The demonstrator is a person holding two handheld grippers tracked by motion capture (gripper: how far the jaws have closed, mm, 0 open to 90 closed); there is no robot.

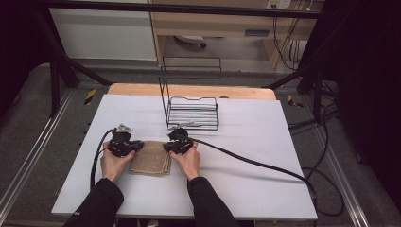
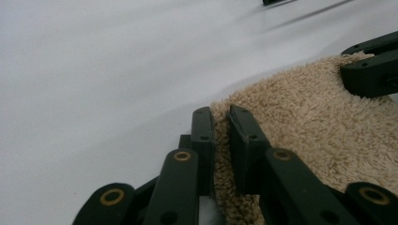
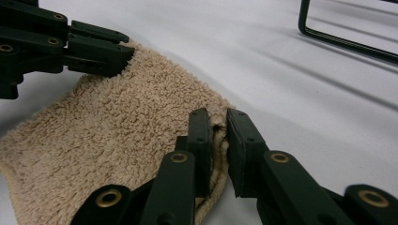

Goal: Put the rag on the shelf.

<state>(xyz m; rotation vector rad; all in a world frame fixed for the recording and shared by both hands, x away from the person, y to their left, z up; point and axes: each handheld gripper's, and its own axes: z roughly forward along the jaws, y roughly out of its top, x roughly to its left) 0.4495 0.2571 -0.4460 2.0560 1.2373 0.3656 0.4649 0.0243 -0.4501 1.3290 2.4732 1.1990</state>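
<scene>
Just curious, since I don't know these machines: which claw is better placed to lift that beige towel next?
Neither alone, probably. The left claw and right claw each pinch a far corner of the towel, so lifting together looks likeliest.

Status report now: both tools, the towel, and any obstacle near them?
Left tool shut on towel corner. Right tool shut on opposite corner. Towel folded, flat on table. Wire rack behind, apart from towel.

Beige terry towel [image 1: 151, 158], folded flat, near table's front edge, far corners pinched in tongs w/ both sides
</scene>
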